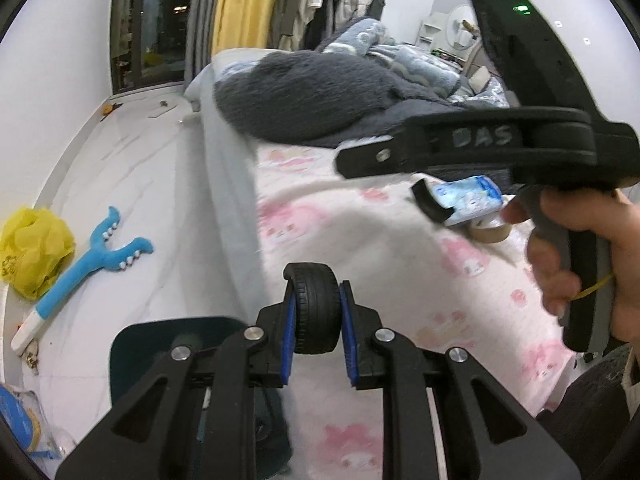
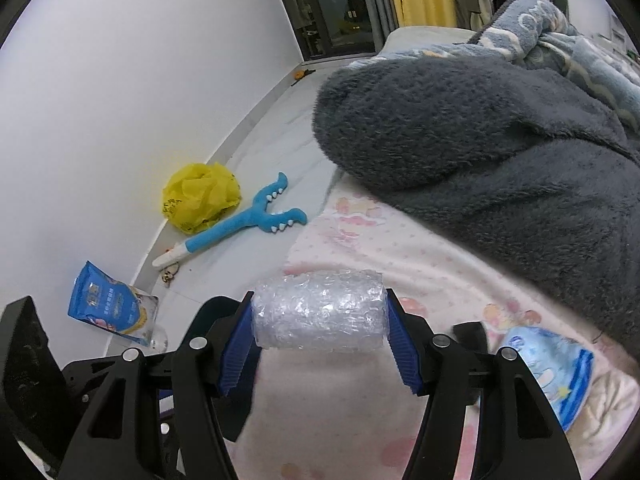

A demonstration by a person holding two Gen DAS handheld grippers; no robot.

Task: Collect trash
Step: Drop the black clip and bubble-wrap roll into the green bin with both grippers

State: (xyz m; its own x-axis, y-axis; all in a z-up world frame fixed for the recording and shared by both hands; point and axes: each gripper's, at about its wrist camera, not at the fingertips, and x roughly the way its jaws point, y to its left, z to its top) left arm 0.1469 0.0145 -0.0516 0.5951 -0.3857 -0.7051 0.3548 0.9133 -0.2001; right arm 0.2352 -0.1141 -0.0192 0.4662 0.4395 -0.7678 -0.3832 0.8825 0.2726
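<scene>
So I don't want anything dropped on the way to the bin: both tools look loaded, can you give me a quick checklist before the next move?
1. Left tool gripping the small black toy wheel between its blue pads: ok.
2. Right tool clamped on the roll of bubble wrap at both ends: ok.
3. Either tool free to pick up more: not ok, both are full.
4. Trash left on the bed: not ok, a blue printed wrapper lies on the pink sheet.
5. Trash left on the floor: not ok, a crumpled yellow plastic bag and a blue pouch lie by the wall.
6. Bin within reach: cannot tell.
</scene>
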